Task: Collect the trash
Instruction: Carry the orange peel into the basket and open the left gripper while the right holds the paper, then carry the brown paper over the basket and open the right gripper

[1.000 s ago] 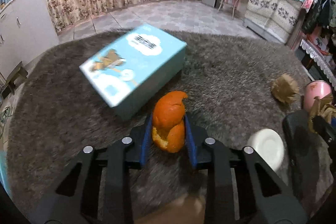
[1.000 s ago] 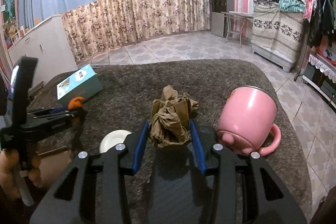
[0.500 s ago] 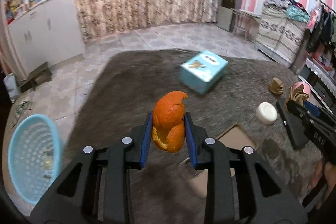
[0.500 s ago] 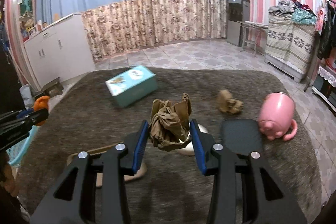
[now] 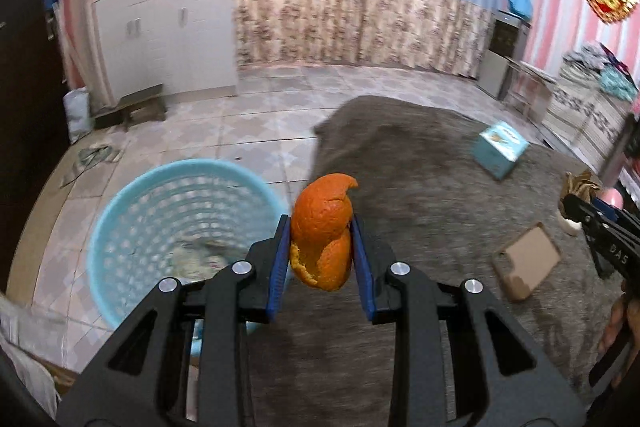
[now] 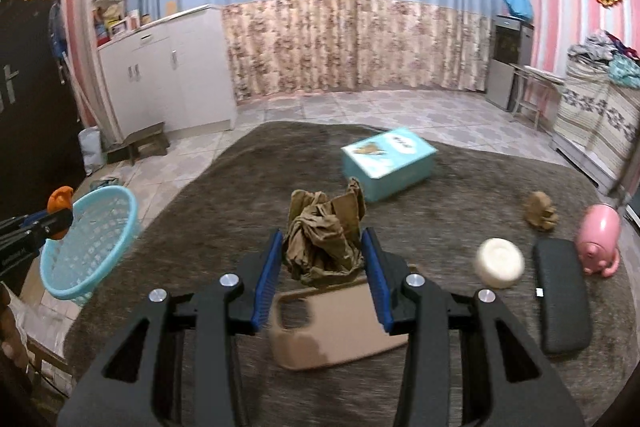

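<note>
Between the blue pads of your left gripper [image 5: 320, 251] sits a curl of orange peel [image 5: 322, 231], clamped upright, and just beyond and to its left now lies the pale blue basket [image 5: 120, 211] on the tiled floor, some scraps already in its bottom. A second ago that same lens was filled by the teal box [image 5: 500, 149] on the grey rug [image 5: 420, 187]; you have swung the peel off the rug toward the bin, and the box now lies well back on the right. By the look of it the peel is near the basket's rim but not yet over the opening.

Closest in the right wrist view, your right gripper [image 6: 324, 255] is closed on a crumpled wad of brown paper [image 6: 324, 235], carried above a tan phone case [image 6: 336, 323] lying on the rug. It too has pulled back across the rug: the pink mug [image 6: 600, 239], close beside the fingers a second ago, now lies far to the right, near a black pad [image 6: 560, 295] and a white round object [image 6: 500, 263]. A second brown wad [image 6: 540, 211] remains on the rug beyond them.

Both loads look ready to drop once each clears the rim; that last wad would still need collecting.
</note>
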Available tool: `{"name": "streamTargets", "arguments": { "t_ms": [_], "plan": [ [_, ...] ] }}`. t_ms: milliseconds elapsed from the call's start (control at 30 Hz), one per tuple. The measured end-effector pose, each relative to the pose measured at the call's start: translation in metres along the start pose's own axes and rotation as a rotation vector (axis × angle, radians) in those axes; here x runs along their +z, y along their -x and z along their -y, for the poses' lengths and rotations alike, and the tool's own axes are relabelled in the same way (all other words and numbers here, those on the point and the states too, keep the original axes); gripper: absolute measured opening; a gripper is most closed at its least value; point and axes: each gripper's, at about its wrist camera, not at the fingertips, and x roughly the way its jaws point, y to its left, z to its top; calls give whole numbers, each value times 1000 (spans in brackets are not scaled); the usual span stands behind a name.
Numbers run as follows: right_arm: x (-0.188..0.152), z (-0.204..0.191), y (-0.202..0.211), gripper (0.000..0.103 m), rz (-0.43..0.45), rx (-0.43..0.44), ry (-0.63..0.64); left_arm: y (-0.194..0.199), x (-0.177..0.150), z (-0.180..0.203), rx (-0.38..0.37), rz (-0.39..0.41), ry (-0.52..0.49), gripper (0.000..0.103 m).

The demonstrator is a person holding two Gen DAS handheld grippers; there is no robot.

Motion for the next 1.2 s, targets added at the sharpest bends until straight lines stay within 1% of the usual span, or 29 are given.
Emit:
{"name": "streamTargets", "arguments": {
  "t_ms": [133,333,400,500,633,767,867,933,1000,1067,1133,1200],
  "plan": [
    [4,-33,-4,41,4,34,27,-1,-3,-31,47,-2,20,29],
    [8,-82,-17,41,-11,95,75,-7,-1,-71,86,6,54,29],
    [9,-98,-23,41,-15,106,95,-12,-1,-84,91,4,67,29],
    [12,-117,-32,41,-22,112,116,-22,-1,-100,117,-9,56,29],
    [15,-132,-45,41,-32,125,124,-31,-2,-111,131,-13,41,29],
    [13,-142,-58,41,-49,139,129,-46,0,-121,121,-31,33,31],
    [10,-149,-63,41,-54,143,148,-50,1,-123,110,-32,30,37],
    [9,-155,-66,41,-57,145,159,-51,4,-123,105,-21,24,50],
    [9,-158,-68,41,-60,146,164,-50,6,-124,111,-5,26,57],
    [10,-161,-69,41,-59,148,169,-50,7,-126,112,-1,33,61],
    [11,-166,-71,41,-59,151,175,-49,6,-131,135,5,50,70],
    [11,-171,-72,41,-56,156,184,-48,5,-136,149,7,59,74]
  ]
}}
